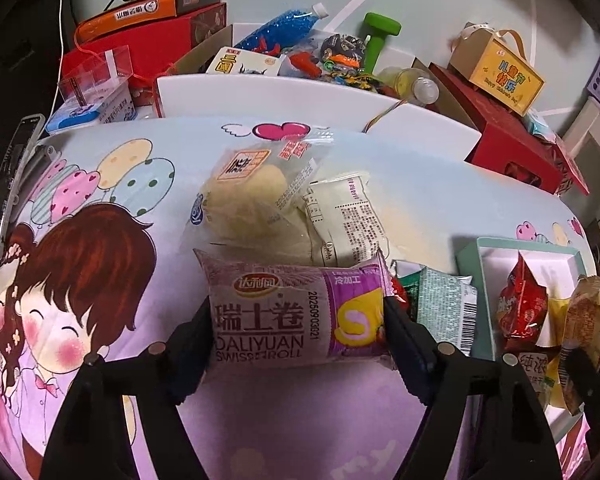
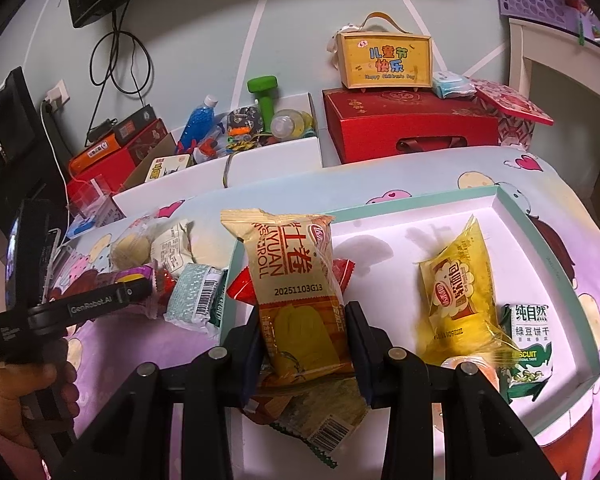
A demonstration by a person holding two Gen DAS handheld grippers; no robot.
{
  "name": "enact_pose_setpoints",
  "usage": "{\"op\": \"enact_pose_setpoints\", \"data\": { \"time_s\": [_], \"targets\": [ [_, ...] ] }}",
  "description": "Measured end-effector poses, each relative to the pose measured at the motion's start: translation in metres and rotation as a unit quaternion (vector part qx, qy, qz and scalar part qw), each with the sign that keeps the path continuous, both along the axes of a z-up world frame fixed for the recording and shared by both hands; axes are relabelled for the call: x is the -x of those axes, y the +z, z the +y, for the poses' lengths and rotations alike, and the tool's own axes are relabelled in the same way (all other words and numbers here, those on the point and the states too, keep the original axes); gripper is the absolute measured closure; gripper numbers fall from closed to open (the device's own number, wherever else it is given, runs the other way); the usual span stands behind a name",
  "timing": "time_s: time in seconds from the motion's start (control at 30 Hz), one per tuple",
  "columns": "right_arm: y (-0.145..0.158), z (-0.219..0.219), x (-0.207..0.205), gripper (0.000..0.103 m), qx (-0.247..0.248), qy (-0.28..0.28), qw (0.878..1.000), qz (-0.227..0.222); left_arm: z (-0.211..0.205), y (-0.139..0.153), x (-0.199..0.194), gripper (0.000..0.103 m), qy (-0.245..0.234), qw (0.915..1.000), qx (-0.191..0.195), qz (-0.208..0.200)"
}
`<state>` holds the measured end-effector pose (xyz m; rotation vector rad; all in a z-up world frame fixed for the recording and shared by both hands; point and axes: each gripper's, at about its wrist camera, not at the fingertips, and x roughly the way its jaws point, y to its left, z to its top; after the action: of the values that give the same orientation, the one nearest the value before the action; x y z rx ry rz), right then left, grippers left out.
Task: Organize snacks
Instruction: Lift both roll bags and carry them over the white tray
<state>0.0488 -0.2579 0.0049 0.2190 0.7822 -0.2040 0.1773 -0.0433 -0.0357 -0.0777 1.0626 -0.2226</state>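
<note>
My left gripper (image 1: pixel 298 320) is shut on a purple Swiss roll pack (image 1: pixel 296 312), held crosswise just above the cartoon tablecloth (image 1: pixel 100 280). Beyond it lie clear bread packs (image 1: pixel 260 200) and a green-white packet (image 1: pixel 444 304). My right gripper (image 2: pixel 306 340) is shut on a yellow Swiss roll pack (image 2: pixel 296 288), held upright over the near-left part of the teal-rimmed white tray (image 2: pixel 420 204). The tray holds a yellow snack bag (image 2: pixel 464 300), a green biscuit pack (image 2: pixel 528 344), a red packet (image 2: pixel 240 288) and a barcode packet (image 2: pixel 324 420) under my gripper. The left gripper also shows in the right wrist view (image 2: pixel 156 284).
Behind the table stand a white bin of toys with a green dumbbell (image 2: pixel 264 92) and bottles, red gift boxes (image 2: pixel 408 124) with a yellow carry box (image 2: pixel 384 60) on top, and a clear box (image 1: pixel 96 76). A phone on a stand (image 1: pixel 12 184) is at the left edge.
</note>
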Motion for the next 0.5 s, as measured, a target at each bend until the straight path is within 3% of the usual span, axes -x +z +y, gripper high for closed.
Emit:
{"op": "enact_pose_setpoints", "data": {
  "time_s": [0.5],
  "targets": [
    [0.013, -0.011, 0.01, 0.062, -0.003, -0.009, 1.0, -0.017, -0.025, 0.049, 0.027, 0.023, -0.035, 0.9981, 0.013, -0.049]
  ]
}}
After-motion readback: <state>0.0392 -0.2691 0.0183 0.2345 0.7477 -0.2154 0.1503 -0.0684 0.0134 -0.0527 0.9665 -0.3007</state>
